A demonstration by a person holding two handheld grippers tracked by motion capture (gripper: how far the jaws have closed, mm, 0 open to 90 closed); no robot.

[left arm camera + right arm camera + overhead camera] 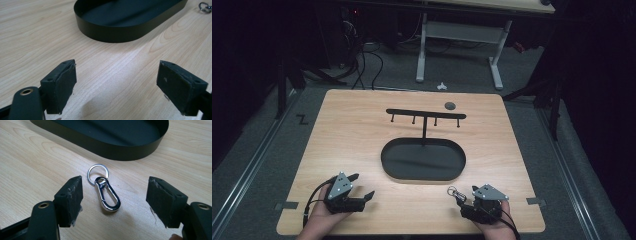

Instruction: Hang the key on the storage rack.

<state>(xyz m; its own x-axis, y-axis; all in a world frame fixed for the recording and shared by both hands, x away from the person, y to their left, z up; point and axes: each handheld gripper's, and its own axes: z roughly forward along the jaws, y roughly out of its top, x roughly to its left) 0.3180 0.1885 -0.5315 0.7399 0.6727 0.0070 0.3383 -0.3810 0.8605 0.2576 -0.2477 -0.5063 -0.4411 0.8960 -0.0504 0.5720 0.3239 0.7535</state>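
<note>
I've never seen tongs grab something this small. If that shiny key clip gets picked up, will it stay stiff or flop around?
The key clip looks like polished metal, so it may slip between the pads. Its ring hangs from a small swivel, so the ring would probably dangle while the clip itself stays stiff. It lies flat on the table, so it seems unlikely to roll.

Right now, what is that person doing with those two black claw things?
A person sits at a wooden table with a gripper in each hand. The right gripper is open, and a shiny key clip lies flat on the table between its jaws, untouched by the pads. The left gripper is open too, with nothing between its jaws. Ahead of both stands a black oval tray with a hook rack rising behind it.
</note>
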